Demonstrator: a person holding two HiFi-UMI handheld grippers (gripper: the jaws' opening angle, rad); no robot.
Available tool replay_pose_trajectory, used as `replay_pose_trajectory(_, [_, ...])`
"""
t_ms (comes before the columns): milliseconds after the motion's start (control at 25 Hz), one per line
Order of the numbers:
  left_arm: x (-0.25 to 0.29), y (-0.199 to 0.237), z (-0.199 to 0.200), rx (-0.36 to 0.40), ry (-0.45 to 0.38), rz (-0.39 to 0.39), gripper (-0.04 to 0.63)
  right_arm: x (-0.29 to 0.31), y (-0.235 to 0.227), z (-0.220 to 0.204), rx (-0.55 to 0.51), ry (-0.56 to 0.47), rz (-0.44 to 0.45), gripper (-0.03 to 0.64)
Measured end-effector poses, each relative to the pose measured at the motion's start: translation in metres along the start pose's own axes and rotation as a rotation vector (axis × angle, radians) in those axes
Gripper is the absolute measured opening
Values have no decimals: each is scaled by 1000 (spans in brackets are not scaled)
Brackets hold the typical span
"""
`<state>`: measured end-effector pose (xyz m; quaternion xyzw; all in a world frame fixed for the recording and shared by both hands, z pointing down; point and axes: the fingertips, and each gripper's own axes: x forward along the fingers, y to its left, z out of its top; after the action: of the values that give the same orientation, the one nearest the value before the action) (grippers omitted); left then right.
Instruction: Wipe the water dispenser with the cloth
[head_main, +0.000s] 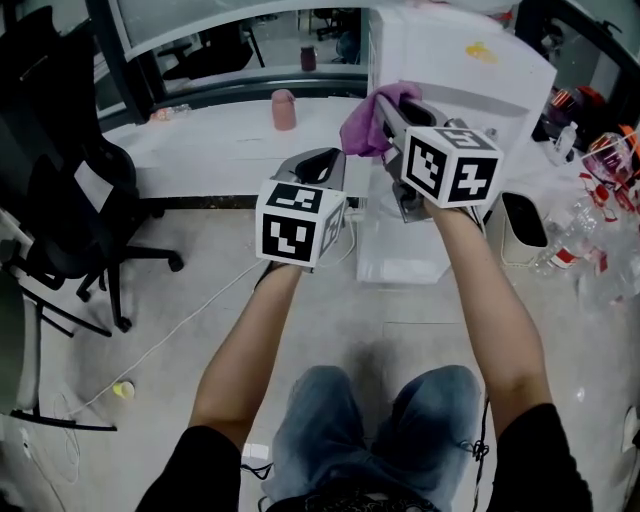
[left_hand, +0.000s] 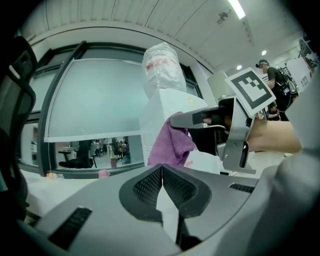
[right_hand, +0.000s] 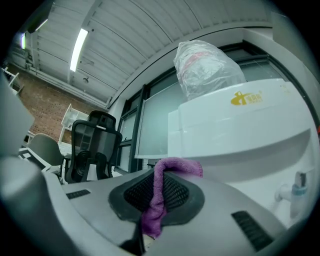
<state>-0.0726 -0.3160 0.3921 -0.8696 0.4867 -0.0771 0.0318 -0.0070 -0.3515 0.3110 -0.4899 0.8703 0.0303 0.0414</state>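
The water dispenser (right_hand: 240, 125) is seen just ahead of and above the right gripper (right_hand: 159, 195), whose jaws are clamped on the cloth (right_hand: 177, 166), a fold draped past their tips. The left gripper (left_hand: 161, 175), jaws pressed together on nothing, is held beside it. The fold should be pressed flat and drawn in overlapping strokes.

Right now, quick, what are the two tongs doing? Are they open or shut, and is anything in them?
Left tongs: closed, holding nothing.
Right tongs: closed on the purple cloth.
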Motion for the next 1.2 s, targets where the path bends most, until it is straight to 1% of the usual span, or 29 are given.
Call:
replay_pose_trajectory(160, [-3,0,-22,-15,27,3,26,-1,2,-31,21,38,-3,32])
replay_pose_trajectory(480, [-2,-6,-68,-28,86,2,26,-1,8,-103,25,136,2,32])
replay_pose_trajectory(680, [-2,-5,-92,-50,107,18,26,-3,9,-143,39,190,14,32])
replay_pose_trajectory(920, [4,-14,-118,-69,116,14,26,-6,13,-183,48,225,40,32])
replay_pose_trajectory(1080, [4,-18,-146,-63,142,17,26,-11,19,-223,44,273,50,32])
replay_pose_trajectory(1200, [7,-21,-166,-82,157,17,26,-17,21,-251,32,305,55,32])
